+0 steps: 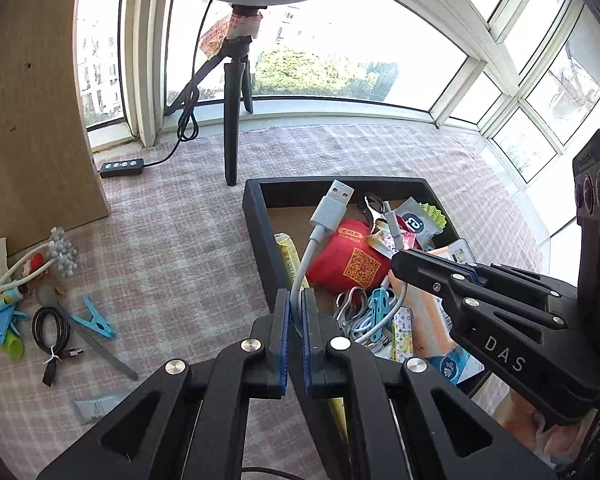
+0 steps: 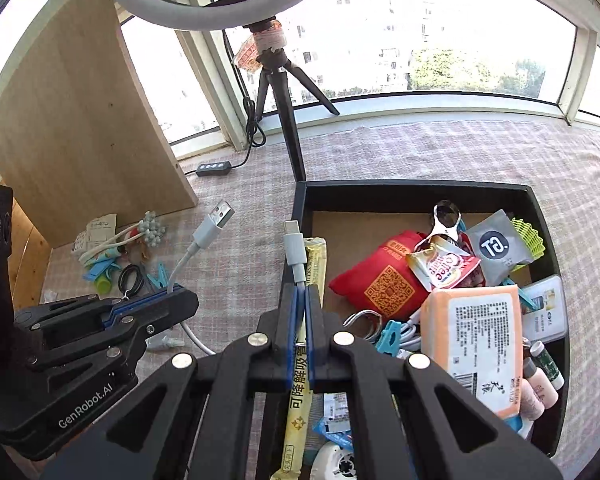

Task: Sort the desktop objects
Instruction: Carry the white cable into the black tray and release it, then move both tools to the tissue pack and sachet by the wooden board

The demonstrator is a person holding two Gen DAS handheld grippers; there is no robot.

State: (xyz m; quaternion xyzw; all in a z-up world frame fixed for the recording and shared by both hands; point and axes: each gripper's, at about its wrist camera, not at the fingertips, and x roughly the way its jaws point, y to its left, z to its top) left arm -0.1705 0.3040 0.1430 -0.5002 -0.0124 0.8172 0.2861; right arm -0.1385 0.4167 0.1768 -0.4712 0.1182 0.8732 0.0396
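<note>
A white USB cable [image 1: 316, 240] is held up between both grippers over the black tray [image 1: 256, 216]. My left gripper [image 1: 298, 296] is shut on the cable just below its large flat plug [image 1: 336, 200], which sticks up above the fingers. My right gripper [image 2: 302, 292] is shut on the other end, and the small plug [image 2: 294, 240] stands above its pads. In the right wrist view my left gripper [image 2: 180, 294] is off to the left over the cloth. In the left wrist view my right gripper [image 1: 398, 266] hangs over the tray's contents.
The tray [image 2: 300, 208] holds a red pouch [image 2: 384, 280], an orange tissue pack [image 2: 476, 344], sachets, clips and small bottles. Loose items lie left on the checked cloth: a blue clothespin [image 1: 96, 320] and a black cable [image 1: 54, 332]. A ring-light tripod [image 1: 234, 120] and a wooden board [image 1: 32, 120] stand behind.
</note>
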